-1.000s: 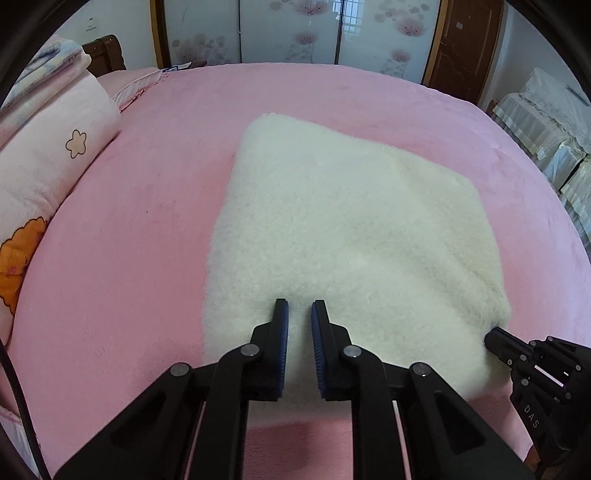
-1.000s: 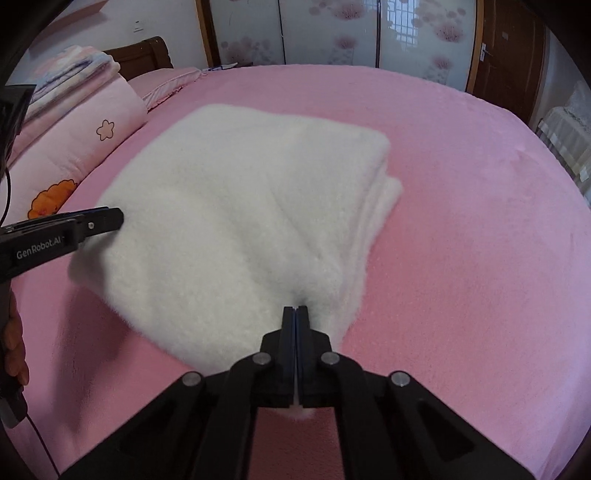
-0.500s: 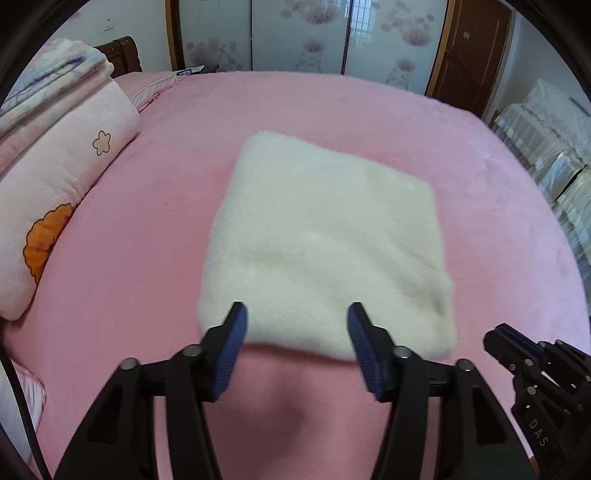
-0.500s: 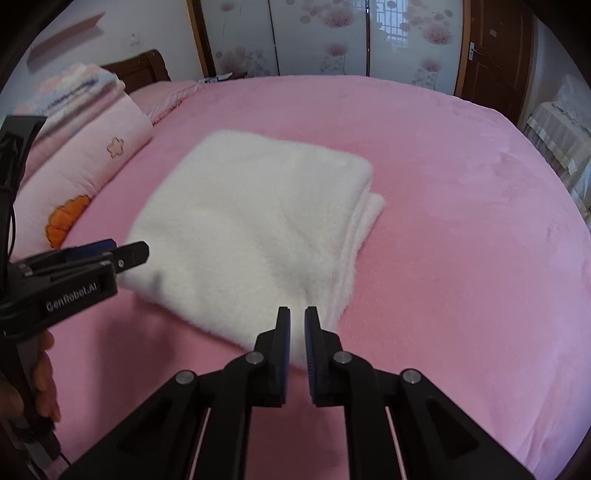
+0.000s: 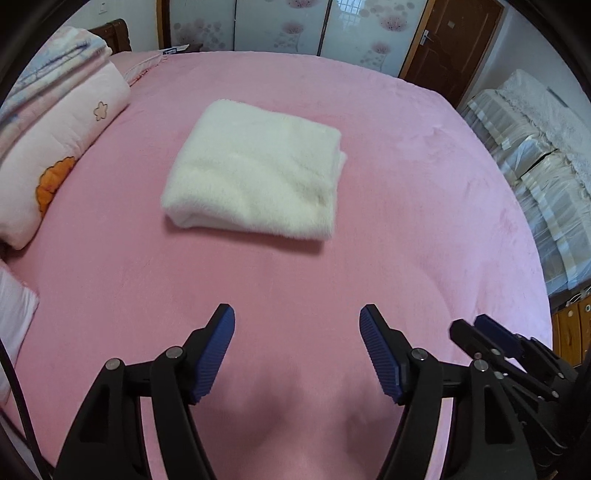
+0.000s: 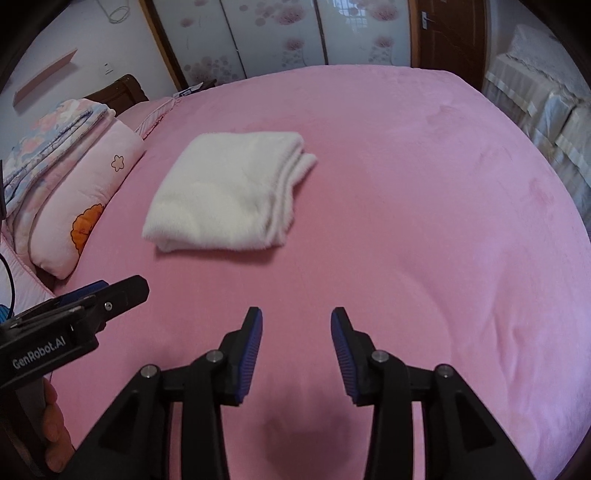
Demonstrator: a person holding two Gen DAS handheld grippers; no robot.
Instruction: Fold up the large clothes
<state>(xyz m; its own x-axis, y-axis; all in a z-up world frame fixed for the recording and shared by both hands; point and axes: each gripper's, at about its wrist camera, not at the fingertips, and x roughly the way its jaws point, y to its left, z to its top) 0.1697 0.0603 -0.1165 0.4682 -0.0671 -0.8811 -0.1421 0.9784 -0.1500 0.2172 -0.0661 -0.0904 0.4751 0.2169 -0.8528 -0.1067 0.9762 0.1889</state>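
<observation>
Left tongs [image 5: 297, 319]: blue pads spread wide, empty, over pink bed [image 5: 406, 192]. Right tongs [image 6: 296, 321]: likewise apart, empty. White fleece garment [image 5: 255, 171]: folded into thick rectangle, layered edges at right, lying mid-bed, well beyond both.

Cream-white fleece on the folded garment [image 5: 255, 173], plain all over, no print. Under it the bedspread [image 5: 424, 192] is solid rose pink. At the side, a pale pink pillow [image 5: 55, 147] carries an orange flower and a small outlined blossom; the folded quilt [image 6: 55, 140] on top shows pastel blue and pink florals. Black frame and ribbed blue pads on the left gripper [image 5: 297, 350], same black and blue on the right gripper [image 6: 296, 339]. Wardrobe doors [image 6: 280, 33] are frosted white with pink blossoms.
</observation>
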